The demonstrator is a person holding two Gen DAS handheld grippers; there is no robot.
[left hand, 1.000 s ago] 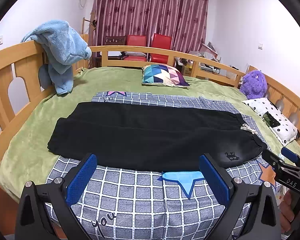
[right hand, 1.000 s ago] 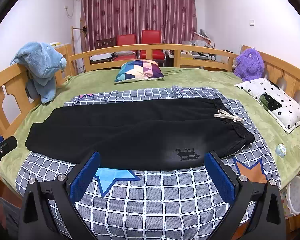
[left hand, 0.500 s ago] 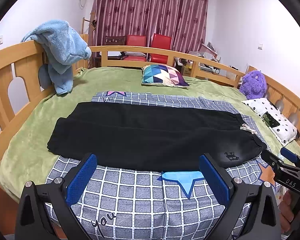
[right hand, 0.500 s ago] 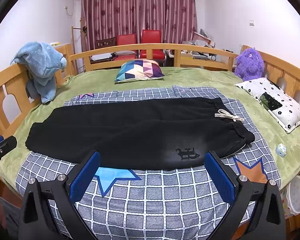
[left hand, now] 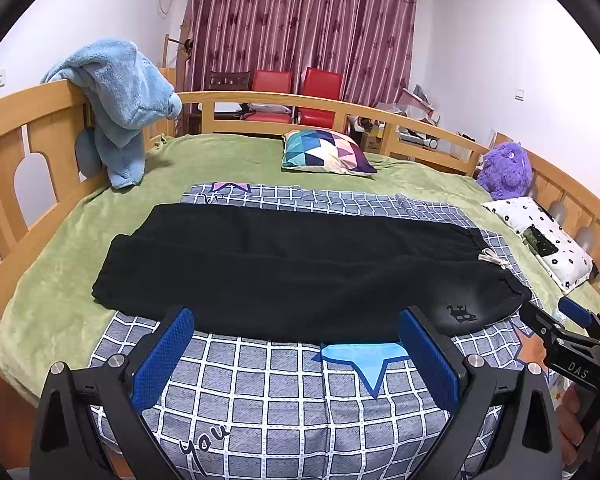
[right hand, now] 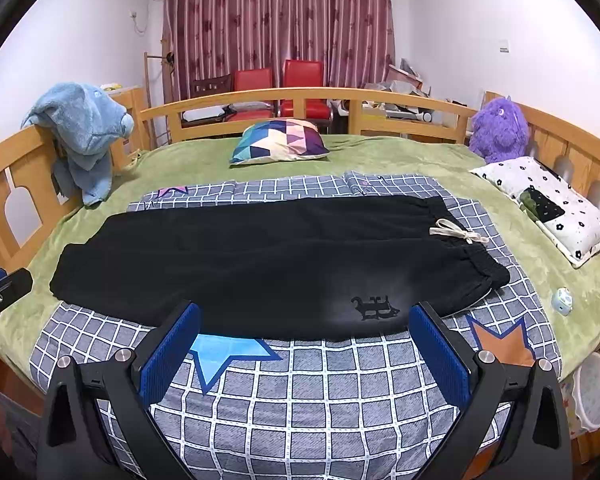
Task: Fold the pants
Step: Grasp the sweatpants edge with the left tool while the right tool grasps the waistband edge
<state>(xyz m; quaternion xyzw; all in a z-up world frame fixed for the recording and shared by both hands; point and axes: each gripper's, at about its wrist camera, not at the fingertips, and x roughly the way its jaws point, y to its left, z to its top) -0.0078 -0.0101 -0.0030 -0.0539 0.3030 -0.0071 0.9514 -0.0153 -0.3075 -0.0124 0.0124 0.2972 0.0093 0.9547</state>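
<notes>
Black pants (left hand: 300,272) (right hand: 268,264) lie flat across a grey checked sheet (left hand: 284,396) (right hand: 324,392), both legs side by side, cuffs to the left. The waistband is at the right with a white drawstring (left hand: 494,258) (right hand: 458,234) and a small dark print (right hand: 374,306). My left gripper (left hand: 296,322) hovers open just short of the pants' near edge. My right gripper (right hand: 308,318) also stands open at that edge, further toward the waist. Neither holds anything. The right gripper's body (left hand: 564,340) shows at the left wrist view's right edge.
A green blanket (right hand: 380,152) covers the bed inside a wooden rail (left hand: 28,128). A blue towel (left hand: 120,100) hangs on the left rail. A colourful cushion (right hand: 280,140), a purple plush toy (right hand: 498,128) and a spotted pillow (right hand: 548,204) lie at the back and right.
</notes>
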